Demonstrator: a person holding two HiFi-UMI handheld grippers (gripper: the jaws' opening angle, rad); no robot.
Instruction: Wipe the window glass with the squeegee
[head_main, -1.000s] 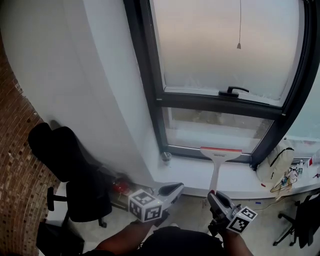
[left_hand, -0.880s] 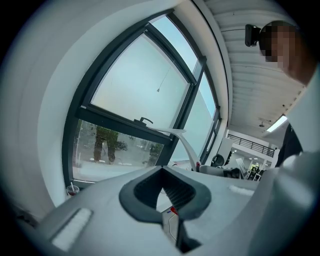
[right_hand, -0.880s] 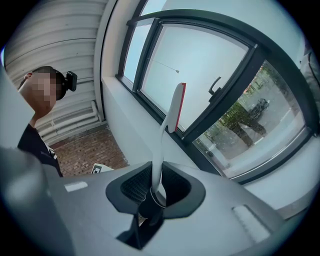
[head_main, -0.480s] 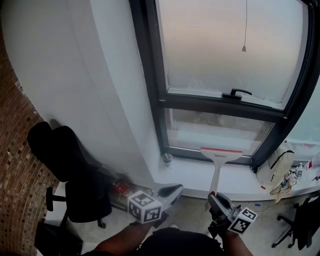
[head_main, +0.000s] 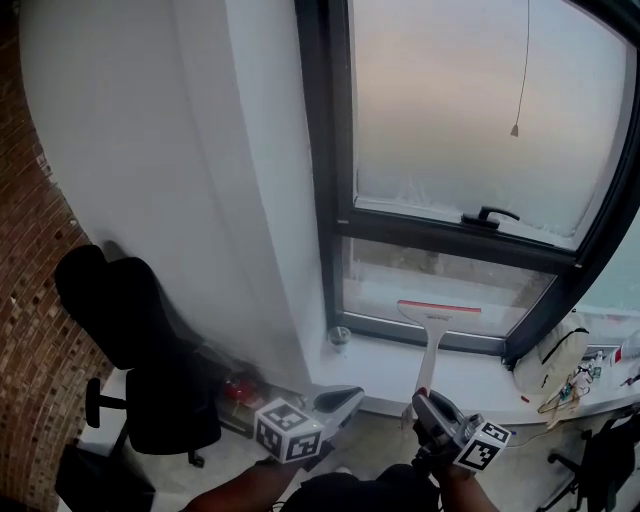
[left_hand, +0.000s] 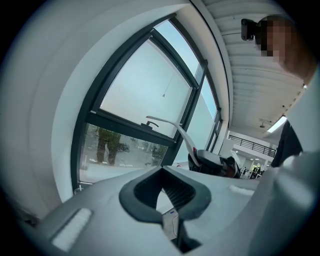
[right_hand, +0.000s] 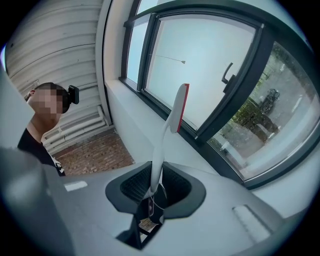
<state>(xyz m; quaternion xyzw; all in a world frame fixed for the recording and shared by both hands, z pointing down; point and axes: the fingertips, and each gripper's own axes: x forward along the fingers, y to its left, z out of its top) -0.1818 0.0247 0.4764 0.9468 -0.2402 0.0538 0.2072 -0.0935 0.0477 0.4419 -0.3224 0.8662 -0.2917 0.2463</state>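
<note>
**Current state.** The right gripper (head_main: 432, 405) is clamped on the bottom end of the squeegee (head_main: 436, 325). In the right gripper view, the white shaft (right_hand: 159, 160) rises from between the closed jaws. The left gripper (head_main: 340, 400) has its jaws together with nothing between them, as the left gripper view confirms (left_hand: 165, 192). The squeegee head, with its red blade edge (right_hand: 185, 107), sits below the window handle (head_main: 490, 215) and slightly to its left, in front of the lower pane (head_main: 400, 275). The blade faces the glass. It appears to stand off from the pane, but contact cannot be confirmed.

**Step in hand (judgement).** The blade is being brought to the glass; no wiping stroke looks established.
1. Set the full blade width flat against the pane before moving it. A tilted head will probably leave streaks.
2. Start high on the pane and draw down in one even pass.
3. When working above the handle, steer the head around it to avoid a snag.
4. The grip is at the far end of a long shaft, so apply pressure gently. The shaft may pivot in the jaws.

**Pose.** Both grippers are held low, well below the handle and close to the person's body. The right gripper points upward with the shaft near upright. The left gripper lies further left of the handle, angled toward the window and idle.
</note>
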